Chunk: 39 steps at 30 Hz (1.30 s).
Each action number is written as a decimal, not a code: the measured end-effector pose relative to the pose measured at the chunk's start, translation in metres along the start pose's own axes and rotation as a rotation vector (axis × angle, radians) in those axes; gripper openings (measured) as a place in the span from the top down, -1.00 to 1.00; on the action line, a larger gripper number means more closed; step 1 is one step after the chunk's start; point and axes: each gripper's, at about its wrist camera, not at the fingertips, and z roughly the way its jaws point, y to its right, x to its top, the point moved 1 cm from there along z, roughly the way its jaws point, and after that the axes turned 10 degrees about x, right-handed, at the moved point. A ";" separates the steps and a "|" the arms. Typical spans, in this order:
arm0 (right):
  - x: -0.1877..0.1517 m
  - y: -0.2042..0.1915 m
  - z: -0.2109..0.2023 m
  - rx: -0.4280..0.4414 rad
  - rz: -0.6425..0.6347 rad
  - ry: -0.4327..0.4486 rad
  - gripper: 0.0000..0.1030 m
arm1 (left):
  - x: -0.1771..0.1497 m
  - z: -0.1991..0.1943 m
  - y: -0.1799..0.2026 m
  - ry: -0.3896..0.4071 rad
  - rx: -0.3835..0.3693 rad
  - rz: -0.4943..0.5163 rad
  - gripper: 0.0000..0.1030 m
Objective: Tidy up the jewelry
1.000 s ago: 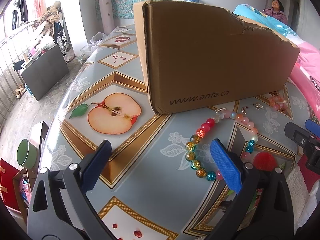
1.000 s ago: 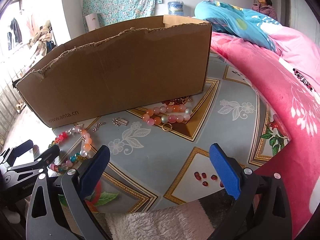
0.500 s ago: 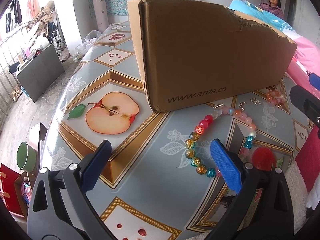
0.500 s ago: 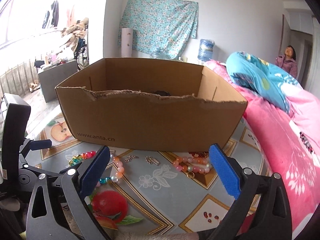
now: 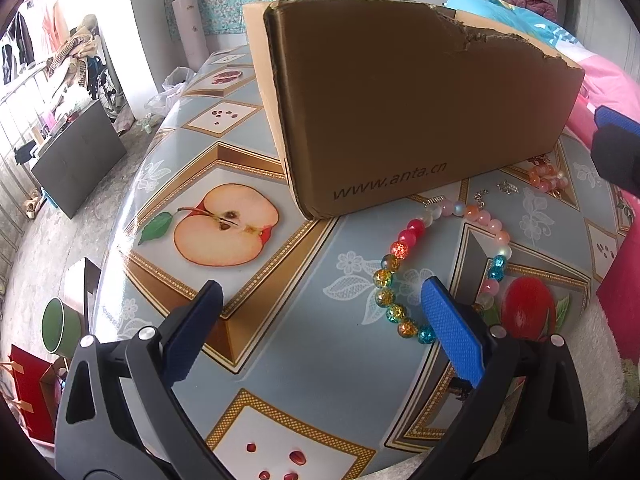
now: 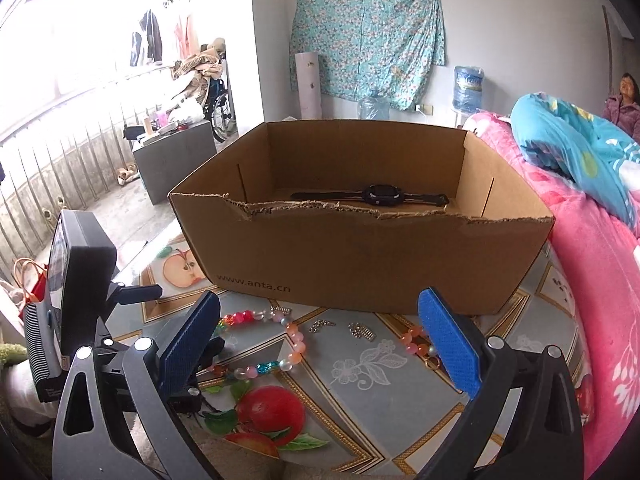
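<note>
Both pairs of blue-padded fingers stand wide apart with nothing between them — my left gripper [image 5: 318, 306] hangs low over the near edge of the table [image 5: 280, 376], my right gripper [image 6: 320, 316] sits higher, looking over the box wall.

From the left wrist view I see the multicoloured bead bracelet [image 5: 394, 276] lying as an open loop on the tablecloth, its near beads just beside my left gripper's right finger [image 5: 452, 340], not touching it as far as I can tell. Past the loop, close to the box's front wall, lie a few small silver charms [image 6: 362, 330] and a second bracelet of orange and pink beads [image 6: 416, 342], partly hidden behind my right finger in the right wrist view.

A cardboard box [image 6: 360, 256] with a torn front rim stands in the middle of the table — inside, along the far wall, lies a black wristwatch [image 6: 382, 195], strap stretched flat.

Pink bedding [image 6: 600, 280] crowds the table's right edge, and a person [image 6: 624, 104] sits far off at the right.
</note>
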 end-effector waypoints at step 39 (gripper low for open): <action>-0.027 0.041 0.015 0.129 0.112 -0.090 -0.65 | 0.007 0.008 -0.004 -0.044 -0.014 -0.031 -0.87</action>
